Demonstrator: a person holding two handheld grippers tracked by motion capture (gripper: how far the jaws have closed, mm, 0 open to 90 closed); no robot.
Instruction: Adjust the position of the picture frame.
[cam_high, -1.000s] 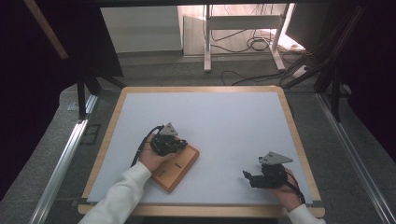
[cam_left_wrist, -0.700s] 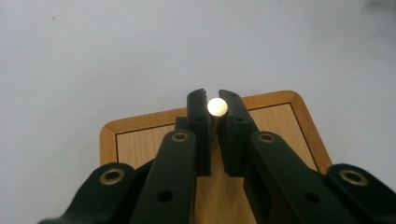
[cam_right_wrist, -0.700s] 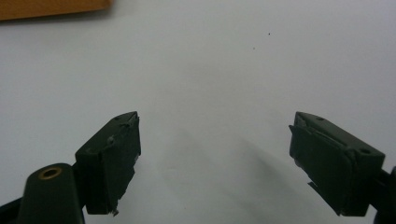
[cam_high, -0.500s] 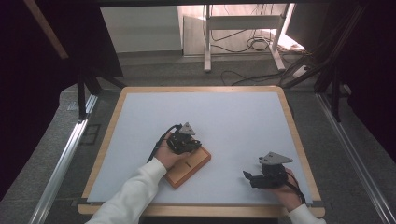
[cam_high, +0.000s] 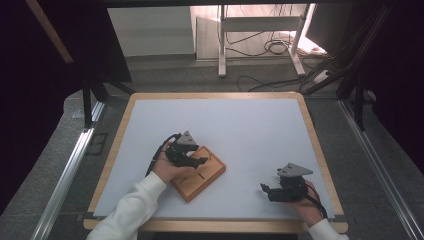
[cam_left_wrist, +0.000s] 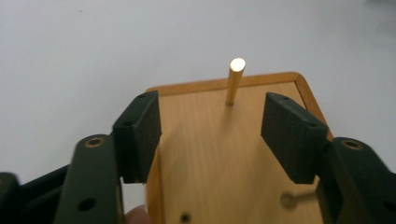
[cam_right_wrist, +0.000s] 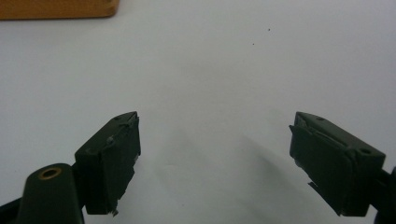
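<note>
White tabletop carries a flat rectangular wooden board beneath the left gripper, whose jaws, just opened, stand spread short of a thin upright brass peg; right gripper spread, empty.

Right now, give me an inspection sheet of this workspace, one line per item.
Surface: white mat in a wooden frame, flat.
Job's things: wooden board lying flat; brass peg upright in it, untouched.
Clutter: nothing seen.
Grippers: left tool over the board, jaws just opened, nothing between them; right tool open over bare mat.
Cables: black cable trails from the left tool; floor cables beyond the table.
Surroundings: white stand, dark curtains at the sides.
</note>
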